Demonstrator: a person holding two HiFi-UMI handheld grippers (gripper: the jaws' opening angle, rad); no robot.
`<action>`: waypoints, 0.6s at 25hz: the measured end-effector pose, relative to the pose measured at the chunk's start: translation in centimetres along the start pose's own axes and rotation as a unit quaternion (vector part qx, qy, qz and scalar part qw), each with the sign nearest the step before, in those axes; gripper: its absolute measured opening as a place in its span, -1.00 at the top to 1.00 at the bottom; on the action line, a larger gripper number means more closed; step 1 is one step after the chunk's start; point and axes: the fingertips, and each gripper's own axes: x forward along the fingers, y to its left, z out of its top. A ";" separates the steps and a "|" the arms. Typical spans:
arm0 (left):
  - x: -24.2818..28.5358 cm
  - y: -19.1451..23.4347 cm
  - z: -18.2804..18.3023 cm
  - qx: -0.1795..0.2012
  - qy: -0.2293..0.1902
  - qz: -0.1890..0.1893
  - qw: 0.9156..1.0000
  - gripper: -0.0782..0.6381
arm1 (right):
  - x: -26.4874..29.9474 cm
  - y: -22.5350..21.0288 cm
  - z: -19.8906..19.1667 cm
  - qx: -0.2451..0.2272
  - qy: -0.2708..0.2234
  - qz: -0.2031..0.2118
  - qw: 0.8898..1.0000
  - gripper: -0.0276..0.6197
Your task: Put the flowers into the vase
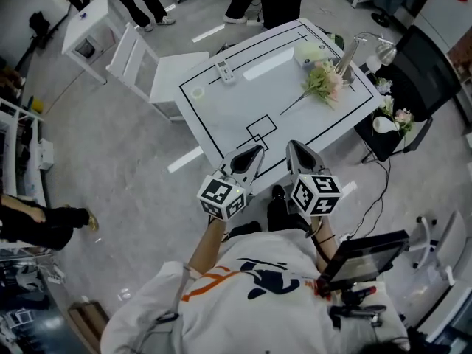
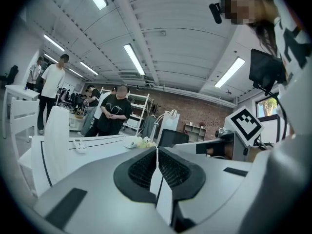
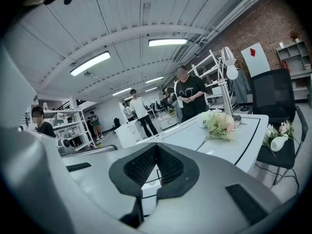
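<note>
Flowers (image 1: 324, 83) lying loose on a white counter (image 1: 243, 102), not yet picked up.
At the counter's near edge the left hand-held gripper (image 1: 254, 153) hovers, jaws closed on nothing; the right hand-held gripper (image 1: 295, 147) beside it is likewise closed and empty. Flowers rest near the far right corner, beside a lamp post (image 1: 345, 63).

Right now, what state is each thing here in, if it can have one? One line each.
left gripper, shut, nothing between its jaws.
right gripper, shut, nothing between its jaws.
flowers, lying flat on the table, apart from both grippers.
desk lamp, standing upright beside the flowers.
</note>
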 end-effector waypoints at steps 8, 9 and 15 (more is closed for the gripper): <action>6.2 2.4 1.0 -0.002 0.005 0.014 1.000 0.76 | 4.2 -5.5 2.6 0.019 0.012 0.002 1.000 0.88; 6.8 2.7 1.1 -0.002 0.007 0.016 1.000 0.76 | 4.7 -6.2 2.7 0.021 0.013 0.001 1.000 0.88; 9.9 4.5 1.0 -0.005 0.015 0.024 1.000 0.76 | 7.8 -10.3 3.1 0.041 0.026 -0.007 0.999 0.88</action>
